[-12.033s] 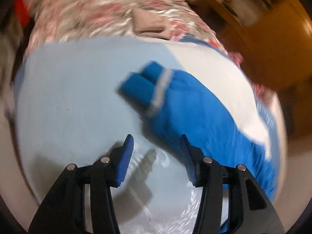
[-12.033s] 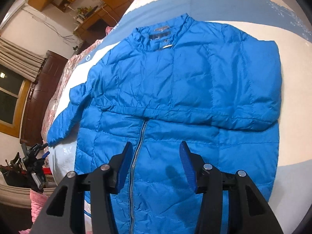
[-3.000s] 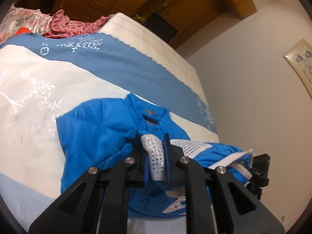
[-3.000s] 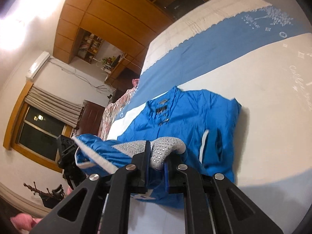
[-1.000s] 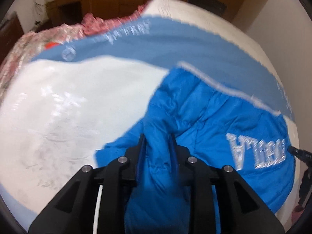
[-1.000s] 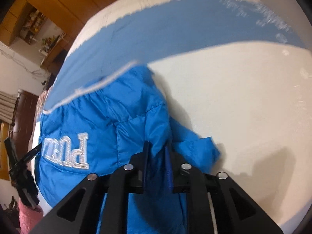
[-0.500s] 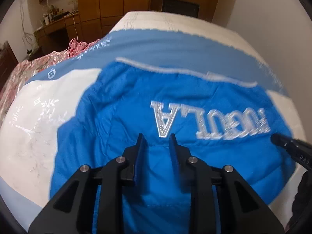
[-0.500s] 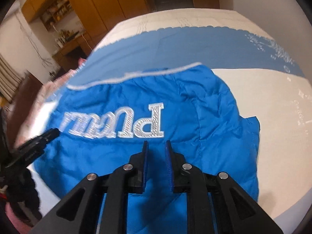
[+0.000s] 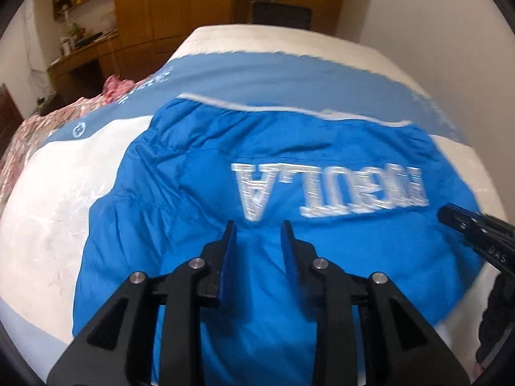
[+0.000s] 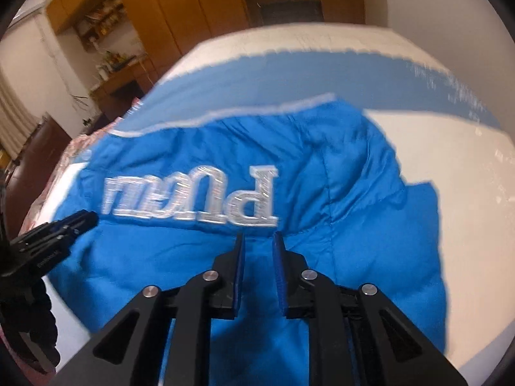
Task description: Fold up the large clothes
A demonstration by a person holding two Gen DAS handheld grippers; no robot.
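The blue jacket (image 9: 199, 193) lies folded on the bed (image 9: 58, 212), its back panel turned up so the white lettering (image 9: 328, 189) reads across the middle, and its white-edged hem (image 9: 276, 109) at the far side, toward the wardrobe (image 9: 167, 3).

The left claw (image 9: 257, 234) hangs over the near part of the jacket, just on the near side of the lettering; its jaws are opening and nothing is between them. The right claw (image 10: 259, 243) sits just near of the lettering too, jaws slightly apart with only a narrow gap, and no cloth is caught there either.

The jacket looks like a padded, quilted thing: light for its bulk, soft, springy, and with a smooth shell that is likely to slip. A fold in it will probably puff back up unless it is pressed flat. A thin single layer may slide out of the jaws, so the better hold is likely a stitched edge: the hem, a side seam, or a corner where several layers bunch together. Both claws should take matching corners on either side of the lettering so the bundle turns evenly.
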